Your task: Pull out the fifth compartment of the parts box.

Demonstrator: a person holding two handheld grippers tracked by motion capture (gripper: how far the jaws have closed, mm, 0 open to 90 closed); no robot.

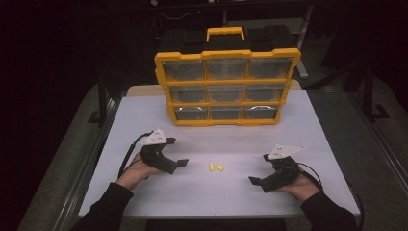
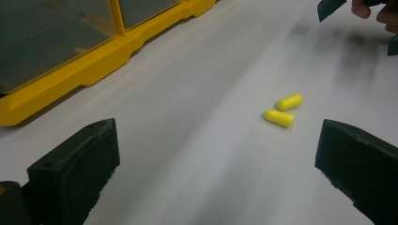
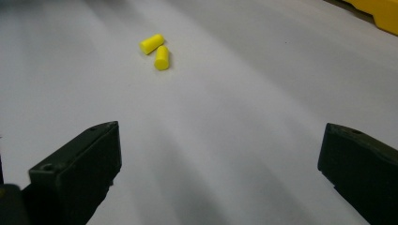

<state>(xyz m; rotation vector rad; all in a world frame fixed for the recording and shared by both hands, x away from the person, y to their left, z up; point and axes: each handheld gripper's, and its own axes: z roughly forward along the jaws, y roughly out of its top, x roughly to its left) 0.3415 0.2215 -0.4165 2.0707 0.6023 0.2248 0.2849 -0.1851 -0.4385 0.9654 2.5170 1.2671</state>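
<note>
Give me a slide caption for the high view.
Two open claws, left and right, flank two yellow earplugs on a white table before a yellow organizer.

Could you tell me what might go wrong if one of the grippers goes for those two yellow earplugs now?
The two earplugs lie almost touching, so the jaws may catch both or nudge one away. They are rounded and could roll on the smooth white table. Both the left gripper and the right gripper point at them, so they might collide.
</note>
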